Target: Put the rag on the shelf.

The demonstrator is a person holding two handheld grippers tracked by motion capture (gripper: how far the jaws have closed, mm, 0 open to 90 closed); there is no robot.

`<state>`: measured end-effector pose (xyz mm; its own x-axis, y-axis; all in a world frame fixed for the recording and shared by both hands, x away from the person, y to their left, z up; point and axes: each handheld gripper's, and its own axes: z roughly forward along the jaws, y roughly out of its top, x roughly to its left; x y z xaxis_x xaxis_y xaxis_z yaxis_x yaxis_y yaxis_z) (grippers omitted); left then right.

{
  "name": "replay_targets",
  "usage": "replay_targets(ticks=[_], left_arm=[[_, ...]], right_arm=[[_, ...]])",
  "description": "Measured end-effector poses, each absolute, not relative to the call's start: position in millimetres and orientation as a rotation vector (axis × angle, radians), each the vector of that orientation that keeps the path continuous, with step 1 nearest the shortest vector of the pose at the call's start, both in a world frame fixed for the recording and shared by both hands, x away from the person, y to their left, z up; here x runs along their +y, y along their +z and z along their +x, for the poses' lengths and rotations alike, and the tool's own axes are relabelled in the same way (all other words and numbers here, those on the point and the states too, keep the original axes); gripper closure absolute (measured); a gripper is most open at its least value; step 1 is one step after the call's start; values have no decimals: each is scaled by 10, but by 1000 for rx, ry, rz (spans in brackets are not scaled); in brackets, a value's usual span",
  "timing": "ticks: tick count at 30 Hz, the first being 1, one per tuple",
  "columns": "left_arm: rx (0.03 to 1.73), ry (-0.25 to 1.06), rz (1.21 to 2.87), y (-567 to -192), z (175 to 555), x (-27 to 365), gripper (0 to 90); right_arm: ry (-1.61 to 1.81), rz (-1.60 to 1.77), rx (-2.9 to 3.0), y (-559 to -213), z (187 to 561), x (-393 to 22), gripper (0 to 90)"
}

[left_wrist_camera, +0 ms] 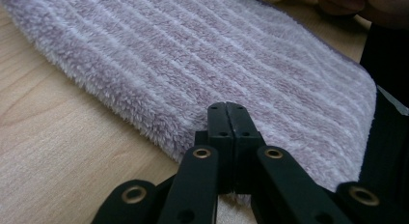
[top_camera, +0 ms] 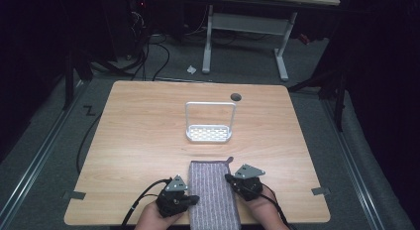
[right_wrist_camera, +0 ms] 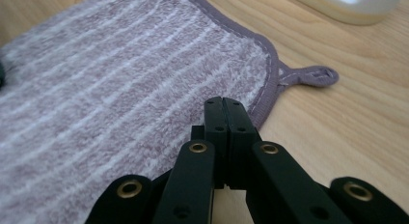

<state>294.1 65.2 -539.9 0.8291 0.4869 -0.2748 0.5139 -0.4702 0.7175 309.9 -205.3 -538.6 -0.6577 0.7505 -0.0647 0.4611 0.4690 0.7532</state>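
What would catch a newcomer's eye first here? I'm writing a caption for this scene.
A folded purple striped towel lies at the near edge of the wooden table, with a hanging loop at its far right corner. The left claw and right claw flank it, jaws together. Mid-table stands a white rack.

My right gripper point(right_wrist_camera: 225, 104): jaws pressed together, nothing between, tips over edge of towel point(right_wrist_camera: 120, 89). Towel purple, pale stripes, flat on wood table point(right_wrist_camera: 337, 132). Hanging loop point(right_wrist_camera: 313, 75) sticks out at corner. White object point(right_wrist_camera: 357, 4) far edge, cropped.
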Motion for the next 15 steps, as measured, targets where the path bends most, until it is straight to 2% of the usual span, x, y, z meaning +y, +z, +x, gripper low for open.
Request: replay_targets(ticks=[1, 3, 5, 7, 8, 10, 11, 15], left_arm=[[721, -54, 2140, -5396, 2939, 655, 865], [710, -31, 2122, -5367, 2949, 657, 775], [716, -3, 2110, -5349, 2967, 663, 729], [784, 106, 2051, -5310, 3090, 706, 664], [784, 106, 2051, -5310, 3090, 706, 616], [821, 156, 2010, -5302, 3216, 717, 584], [895, 164, 1971, -5312, 3364, 707, 519], [1020, 148, 1912, -5364, 3598, 682, 503]], right_arm=[[1023, 1017, 2334, -5386, 3099, -2053, 900], [1013, 1006, 2337, -5383, 3019, -2092, 900], [1006, 1002, 2339, -5380, 3004, -2099, 898], [1013, 996, 2334, -5384, 2996, -2115, 883], [1013, 989, 2332, -5388, 2993, -2112, 883], [1010, 981, 2329, -5390, 2989, -2109, 883], [1007, 963, 2328, -5395, 2984, -2106, 882], [1024, 971, 2328, -5402, 2987, -2124, 882]])
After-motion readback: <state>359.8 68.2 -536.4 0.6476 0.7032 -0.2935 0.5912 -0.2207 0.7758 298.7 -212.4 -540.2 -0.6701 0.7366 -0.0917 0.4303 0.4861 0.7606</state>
